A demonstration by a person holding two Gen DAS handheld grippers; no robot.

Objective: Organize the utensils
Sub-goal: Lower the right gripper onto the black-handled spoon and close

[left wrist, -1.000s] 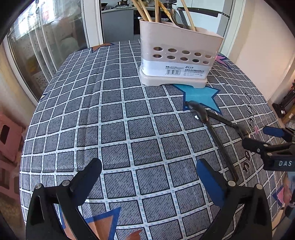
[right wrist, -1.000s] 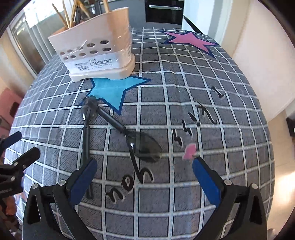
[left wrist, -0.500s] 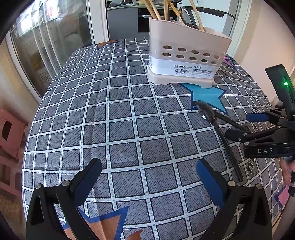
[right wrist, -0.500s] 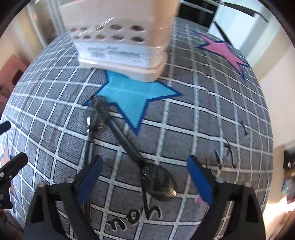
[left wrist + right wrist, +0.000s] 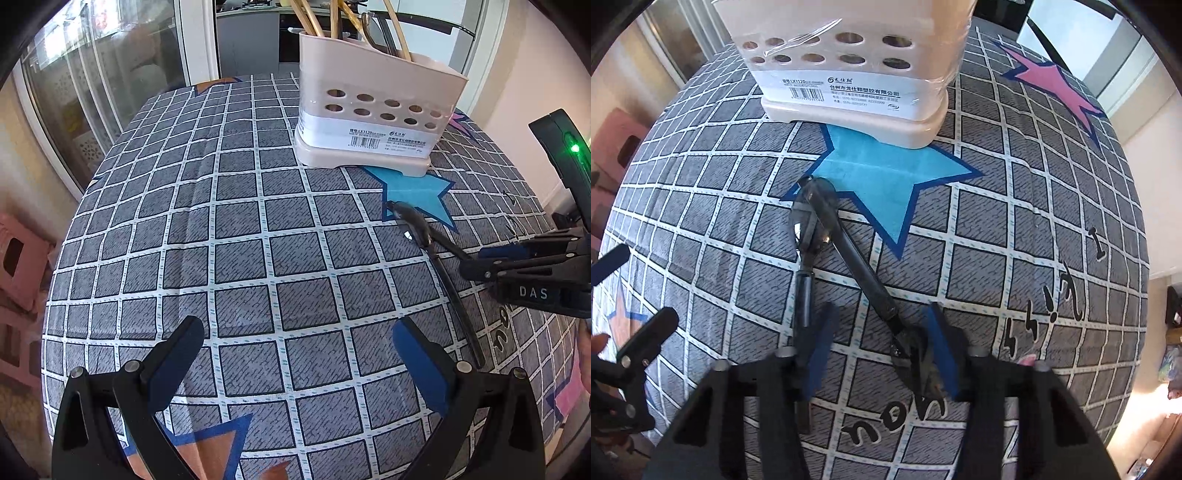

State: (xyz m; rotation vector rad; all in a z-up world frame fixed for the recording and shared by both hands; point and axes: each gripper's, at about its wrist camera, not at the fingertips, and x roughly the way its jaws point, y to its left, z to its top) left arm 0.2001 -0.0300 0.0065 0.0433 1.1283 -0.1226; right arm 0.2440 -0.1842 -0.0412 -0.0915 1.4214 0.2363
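Note:
Two black spoons lie crossed on the checked tablecloth, in front of a beige utensil holder (image 5: 849, 74). One spoon (image 5: 864, 273) runs diagonally from the blue star down to its bowl between my right fingers. The other spoon (image 5: 804, 236) has its handle passing behind the left finger. My right gripper (image 5: 881, 347) points down over the diagonal spoon's neck. Its jaws are closing, with a gap still left beside the spoon. The left gripper (image 5: 295, 362) hovers open over bare cloth with nothing in it. From there the holder (image 5: 376, 122) shows chopsticks (image 5: 314, 18) inside.
The table edge curves round near the bottom of both views. A glass door (image 5: 92, 92) stands to the left and a pink stool (image 5: 18, 258) sits on the floor. A pale wall (image 5: 517, 74) lies to the right. The left gripper's fingers (image 5: 646, 332) show beside the spoons.
The right gripper moved toward the holder and settled over the crossed spoons. Its jaws narrowed from wide open to close around the diagonal spoon's neck. The left gripper held still.

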